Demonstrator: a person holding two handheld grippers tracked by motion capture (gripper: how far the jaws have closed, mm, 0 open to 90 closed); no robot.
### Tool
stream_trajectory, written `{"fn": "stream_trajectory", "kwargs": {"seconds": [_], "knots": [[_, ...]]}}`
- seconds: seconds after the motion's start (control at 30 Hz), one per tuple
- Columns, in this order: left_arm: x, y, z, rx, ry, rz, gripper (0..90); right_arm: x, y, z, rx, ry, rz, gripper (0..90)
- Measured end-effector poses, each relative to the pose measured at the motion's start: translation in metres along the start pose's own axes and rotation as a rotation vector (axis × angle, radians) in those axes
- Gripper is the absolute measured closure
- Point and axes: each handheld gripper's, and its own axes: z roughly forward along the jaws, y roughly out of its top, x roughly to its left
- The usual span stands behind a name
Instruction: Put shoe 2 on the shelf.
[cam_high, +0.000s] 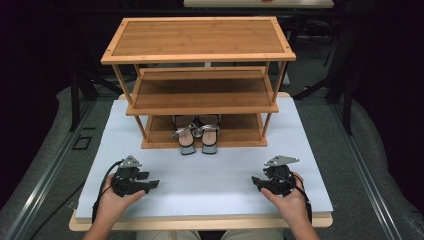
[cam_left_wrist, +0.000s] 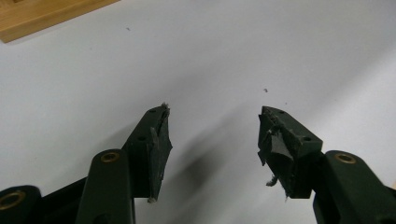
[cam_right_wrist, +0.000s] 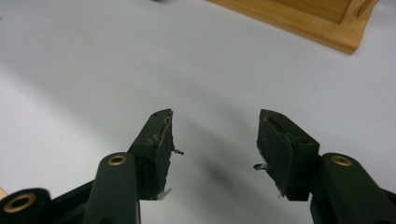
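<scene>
My left gripper (cam_high: 150, 180) rests low over the white board (cam_high: 210, 172) at the near left, held in a hand, with its jaws pointing right. In the left gripper view the left gripper (cam_left_wrist: 214, 135) is open, with only bare white board between its worn pads. My right gripper (cam_high: 257, 182) is at the near right, jaws pointing left. The right gripper (cam_right_wrist: 215, 135) is also open with nothing between its pads. A pair of silver strappy sandals (cam_high: 196, 134) stands side by side on the bottom shelf of a wooden rack (cam_high: 200, 60), toes toward me.
The three-shelf bamboo rack stands at the back middle of the board; its top and middle shelves are bare. A corner of the rack's base (cam_left_wrist: 42, 16) lies at the upper left in the left gripper view. The base edge (cam_right_wrist: 308, 23) is at the upper right in the right gripper view.
</scene>
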Motion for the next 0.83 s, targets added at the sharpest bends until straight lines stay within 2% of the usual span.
{"fn": "stream_trajectory", "kwargs": {"seconds": [0.03, 0.07, 0.17, 0.2, 0.27, 0.3, 0.37, 0.4, 0.47, 0.77, 0.83], "knots": [[0.001, -0.001, 0.0, -0.003, 0.006, 0.005, 42.9, 0.0, -0.001, 0.002, 0.009, -0.004, -0.002, 45.0], [0.0, -0.003, 0.0, -0.013, 0.012, -0.009, 42.6, -0.001, -0.003, 0.003, 0.009, 0.013, -0.003, 44.9], [0.0, -0.008, 0.003, -0.017, 0.01, -0.017, 42.6, -0.002, -0.011, 0.008, 0.001, 0.007, 0.012, 44.8], [0.0, -0.009, 0.004, -0.013, 0.011, -0.014, 42.6, -0.001, -0.015, 0.01, -0.008, -0.012, 0.012, 44.8], [0.0, -0.01, 0.005, -0.008, 0.013, -0.01, 42.6, -0.001, -0.02, 0.013, -0.01, -0.022, 0.01, 44.8], [0.0, -0.011, 0.006, -0.016, 0.023, -0.009, 42.6, -0.001, -0.021, 0.014, -0.015, -0.009, 0.009, 44.8], [0.001, -0.011, 0.007, -0.013, 0.025, -0.01, 42.6, 0.0, -0.021, 0.014, -0.017, -0.02, 0.016, 44.8], [0.001, -0.011, 0.008, -0.016, 0.022, -0.011, 42.5, -0.001, -0.021, 0.013, -0.024, 0.002, 0.02, 44.8], [0.002, -0.012, 0.009, -0.01, 0.023, -0.011, 42.2, 0.0, -0.022, 0.014, -0.053, -0.001, 0.028, 44.7], [0.001, -0.012, 0.01, -0.029, 0.024, -0.017, 39.3, -0.002, -0.025, 0.016, -0.039, -0.008, 0.031, 43.1], [0.001, -0.011, 0.01, -0.038, 0.023, -0.011, 37.8, -0.003, -0.026, 0.017, -0.057, -0.014, 0.034, 41.8]]}}
